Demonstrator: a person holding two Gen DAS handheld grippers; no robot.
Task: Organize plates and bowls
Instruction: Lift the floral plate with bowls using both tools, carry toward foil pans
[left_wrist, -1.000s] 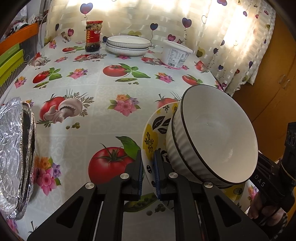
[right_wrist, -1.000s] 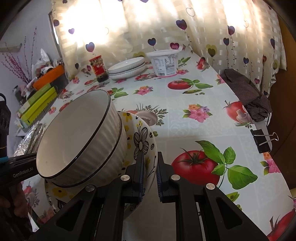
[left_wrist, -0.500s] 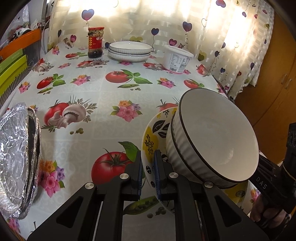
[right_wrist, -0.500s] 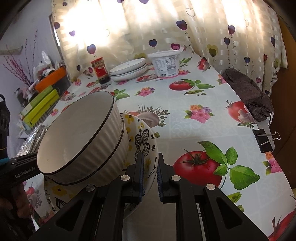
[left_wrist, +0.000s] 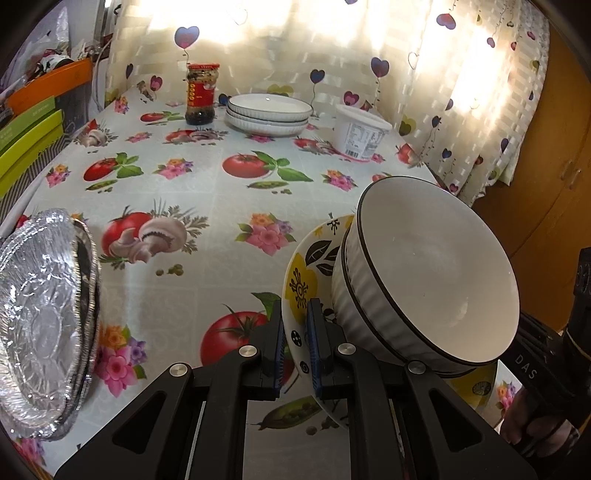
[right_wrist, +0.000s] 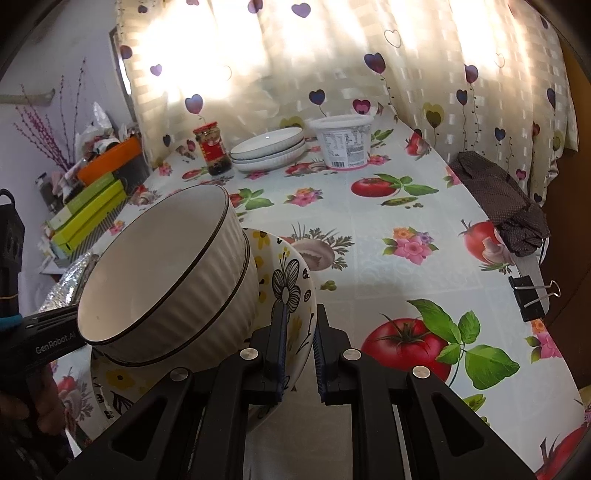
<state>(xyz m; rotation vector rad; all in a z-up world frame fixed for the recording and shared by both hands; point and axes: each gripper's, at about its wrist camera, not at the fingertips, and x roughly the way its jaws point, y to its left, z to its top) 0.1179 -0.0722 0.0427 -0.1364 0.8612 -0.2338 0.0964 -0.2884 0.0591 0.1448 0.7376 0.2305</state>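
Pinching the floral plate (left_wrist: 301, 280) from both sides makes sense: your left gripper (left_wrist: 295, 345) is clamped on its left rim, your right gripper (right_wrist: 300, 349) on its right rim, so the two nested ribbed bowls (left_wrist: 424, 273) ride on it, above the near table edge. Bowl mouths face up, tipped toward you.

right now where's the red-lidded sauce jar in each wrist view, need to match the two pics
Left wrist: the sauce jar stands at upper left of centre, far across the table, just left of the stacked white plates.
Right wrist: the sauce jar is at upper left, again just left of the stacked white plates.
Shared landmark: the white tub, right of the plates.
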